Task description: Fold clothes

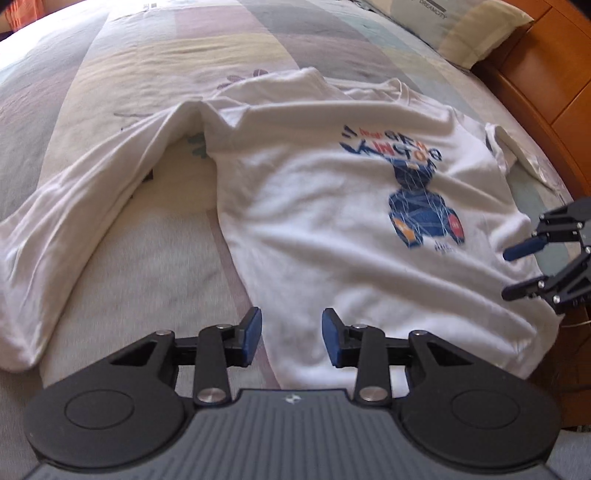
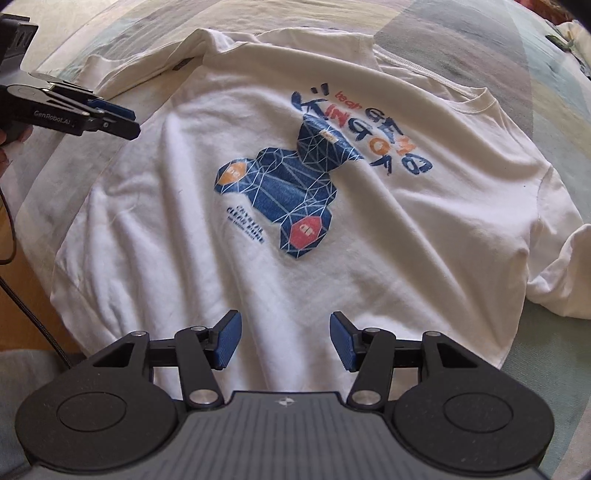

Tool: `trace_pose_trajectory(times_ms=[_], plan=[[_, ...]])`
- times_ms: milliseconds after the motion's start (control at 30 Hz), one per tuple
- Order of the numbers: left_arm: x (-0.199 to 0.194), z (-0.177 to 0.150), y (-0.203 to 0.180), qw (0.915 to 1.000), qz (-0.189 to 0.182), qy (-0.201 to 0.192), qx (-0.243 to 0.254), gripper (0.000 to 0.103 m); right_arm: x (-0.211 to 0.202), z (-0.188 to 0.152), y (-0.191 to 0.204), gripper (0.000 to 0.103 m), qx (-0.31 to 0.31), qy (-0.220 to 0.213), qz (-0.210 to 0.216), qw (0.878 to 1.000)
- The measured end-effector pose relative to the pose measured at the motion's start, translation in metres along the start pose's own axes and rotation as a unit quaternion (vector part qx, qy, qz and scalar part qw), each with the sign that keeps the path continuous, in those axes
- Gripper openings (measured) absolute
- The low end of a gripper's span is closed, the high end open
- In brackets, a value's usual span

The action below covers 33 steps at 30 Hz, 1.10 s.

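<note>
A white long-sleeved shirt (image 1: 314, 221) with a blue bear print (image 2: 284, 184) lies spread face up on the bed. One long sleeve (image 1: 74, 229) stretches out to the left in the left wrist view; the other sleeve (image 2: 569, 258) is bunched at the right of the right wrist view. My left gripper (image 1: 291, 326) is open and empty, hovering over the shirt's side edge near the hem. My right gripper (image 2: 286, 334) is open and empty too, just above the opposite edge of the body. Each gripper shows in the other's view: right gripper (image 1: 509, 274), left gripper (image 2: 133, 123).
The bedspread (image 1: 129, 74) has pastel patches. A pillow (image 1: 465, 29) lies at the far corner by the wooden bed frame (image 1: 546, 85). A black cable (image 2: 26, 306) hangs at the left, below a person's hand (image 2: 7, 144) that holds the left gripper.
</note>
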<state>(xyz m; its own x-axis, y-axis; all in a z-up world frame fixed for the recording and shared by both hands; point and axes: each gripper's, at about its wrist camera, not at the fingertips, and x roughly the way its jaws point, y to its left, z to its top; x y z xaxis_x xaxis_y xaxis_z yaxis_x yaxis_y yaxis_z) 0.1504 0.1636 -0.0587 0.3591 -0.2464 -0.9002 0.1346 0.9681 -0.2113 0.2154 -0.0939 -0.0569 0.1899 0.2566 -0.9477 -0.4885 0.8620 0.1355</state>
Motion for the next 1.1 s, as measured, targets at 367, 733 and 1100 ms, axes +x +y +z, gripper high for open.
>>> trace_pose_trajectory(times_ms=[367,733,1100], plan=[[0.011,-0.071,-0.003,0.9832,-0.061,0.040,-0.167,0.043,-0.002,-0.018,0.008,0.059,0.016,0.007,0.022,1.000],[0.016,-0.076,-0.021,0.9858,-0.033,0.089,-0.139,0.004,-0.006,-0.013,0.004,0.059,0.016,-0.004,0.022,1.000],[-0.025,-0.043,-0.013,0.9982,-0.013,0.055,-0.019,0.003,-0.008,-0.035,0.005,0.059,-0.014,0.019,-0.010,1.000]])
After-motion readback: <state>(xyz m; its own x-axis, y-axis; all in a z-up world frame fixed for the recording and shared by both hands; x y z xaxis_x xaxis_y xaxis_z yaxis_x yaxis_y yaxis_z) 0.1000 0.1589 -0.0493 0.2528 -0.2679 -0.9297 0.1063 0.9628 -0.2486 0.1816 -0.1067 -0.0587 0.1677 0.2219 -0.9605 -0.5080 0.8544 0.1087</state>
